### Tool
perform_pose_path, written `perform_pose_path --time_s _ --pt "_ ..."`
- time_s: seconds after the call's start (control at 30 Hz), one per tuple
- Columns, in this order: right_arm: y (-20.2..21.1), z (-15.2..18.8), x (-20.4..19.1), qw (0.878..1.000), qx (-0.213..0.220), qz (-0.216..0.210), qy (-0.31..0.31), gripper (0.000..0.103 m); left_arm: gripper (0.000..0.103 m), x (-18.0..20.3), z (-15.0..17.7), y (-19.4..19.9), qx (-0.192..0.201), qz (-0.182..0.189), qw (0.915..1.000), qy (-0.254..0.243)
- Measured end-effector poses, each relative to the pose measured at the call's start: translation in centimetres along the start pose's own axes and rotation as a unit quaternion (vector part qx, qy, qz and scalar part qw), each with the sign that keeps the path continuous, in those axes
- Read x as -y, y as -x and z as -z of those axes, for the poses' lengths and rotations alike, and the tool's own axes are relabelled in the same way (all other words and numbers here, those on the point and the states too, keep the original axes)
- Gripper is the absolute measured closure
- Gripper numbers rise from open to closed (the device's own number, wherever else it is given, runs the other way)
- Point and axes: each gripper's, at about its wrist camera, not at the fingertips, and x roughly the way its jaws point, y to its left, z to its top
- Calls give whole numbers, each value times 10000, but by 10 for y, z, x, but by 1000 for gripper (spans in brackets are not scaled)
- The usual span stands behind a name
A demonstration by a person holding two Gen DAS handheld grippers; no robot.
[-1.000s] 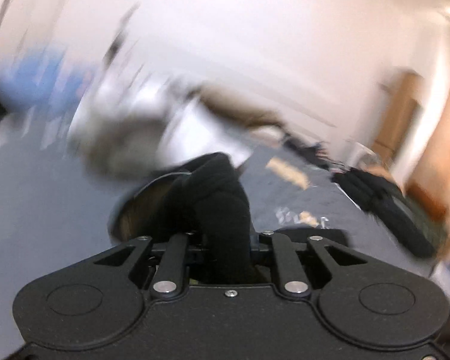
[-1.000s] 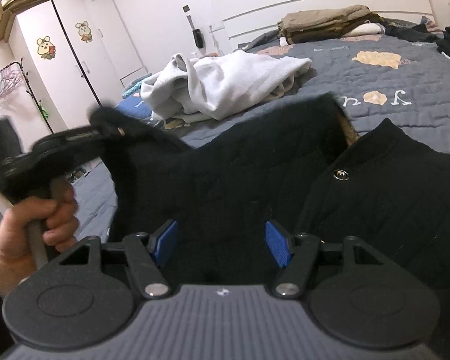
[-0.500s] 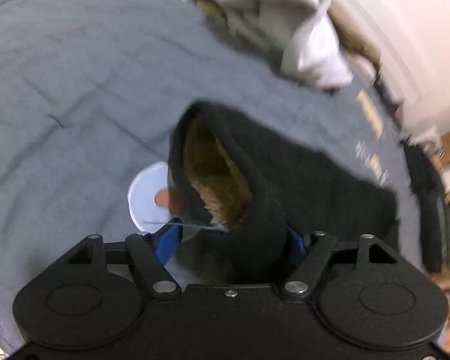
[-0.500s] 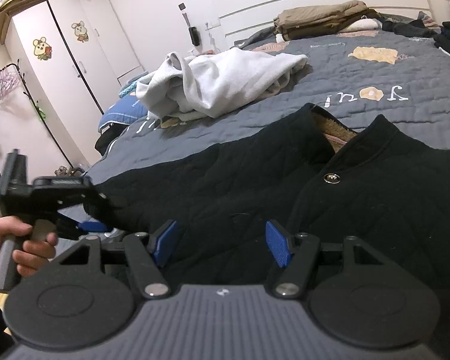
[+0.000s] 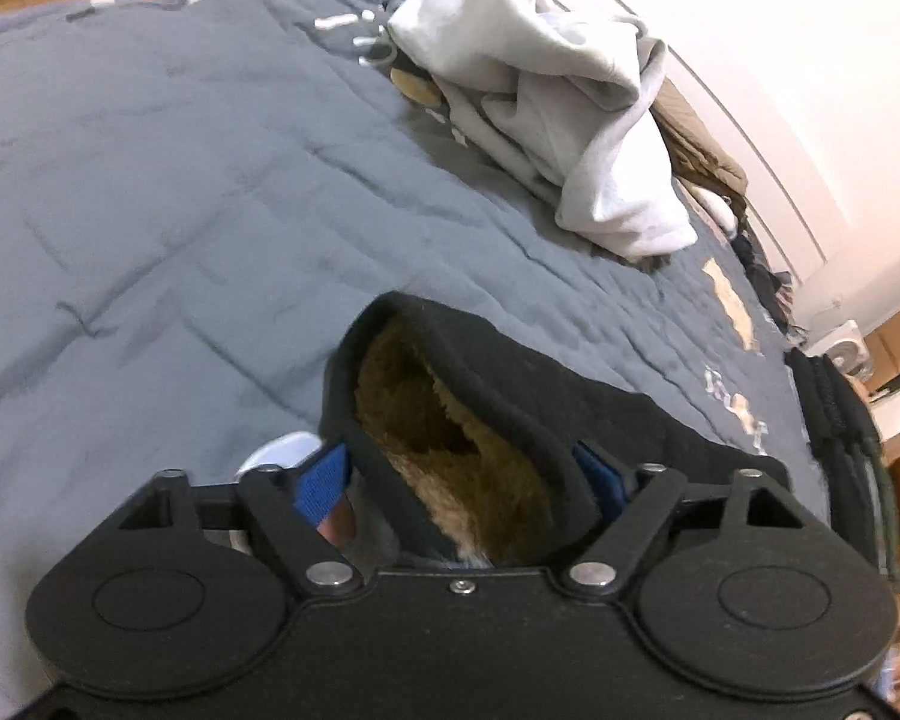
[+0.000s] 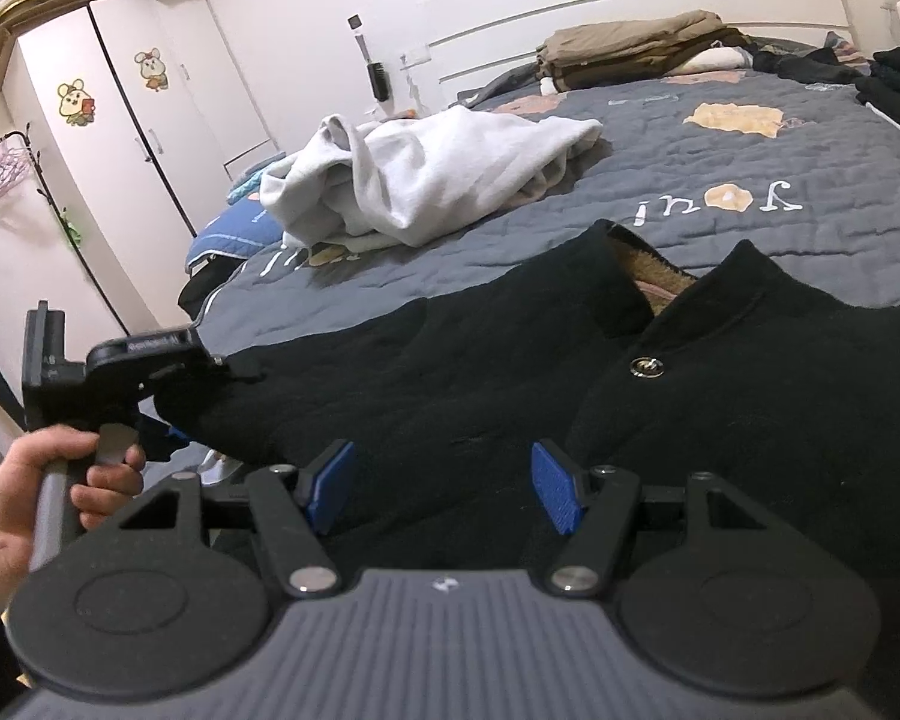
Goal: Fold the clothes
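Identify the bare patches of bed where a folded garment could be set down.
Bare quilt lies between the black jacket and the white clothes heap. Another patch lies right of that heap, around the lettering. The headboard end is crowded with folded brown clothes.

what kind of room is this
Most likely a bedroom in a home. A wide bed with a grey quilt and a white headboard fills the view, a white wardrobe stands in the corner, and clothes such as the black jacket lie on the bed.
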Motion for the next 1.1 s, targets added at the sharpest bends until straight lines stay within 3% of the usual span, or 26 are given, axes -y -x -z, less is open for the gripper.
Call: perform_pose_path --time_s 0.03,0.07,0.23,0.37,0.47,0.63,0.8,0.83,0.97,1.1 --pt "0 -1 1 10000 13 17 -7 39 77 3 0 2 121 23 9999 -98" --pt "1 -2 4 10000 34 36 -38 39 84 6 0 4 242 45 9995 -197" --pt "7 -9 19 9991 193 187 -315 39 91 22 1 14 845 158 9939 -687" --pt "11 -12 27 9982 323 235 -452 39 92 37 4 23 1326 190 9842 -1160" --pt "14 -12 27 9981 384 243 -417 39 92 43 9 19 1362 -28 9809 -1387" --pt "21 -11 29 9981 333 258 -444 39 69 20 10 -10 571 -739 9921 -833" --pt "45 -9 43 9957 486 593 -514 39 40 16 2 7 849 -843 9910 -593" --pt "50 -9 46 9951 516 659 -528 39 35 16 1 12 879 -734 9922 -486" --pt "69 -7 57 9919 638 926 -583 39 35 13 -3 24 662 80 9978 -11" --pt "94 -6 71 9861 840 1286 -631 39 35 40 13 40 607 397 9965 -416"
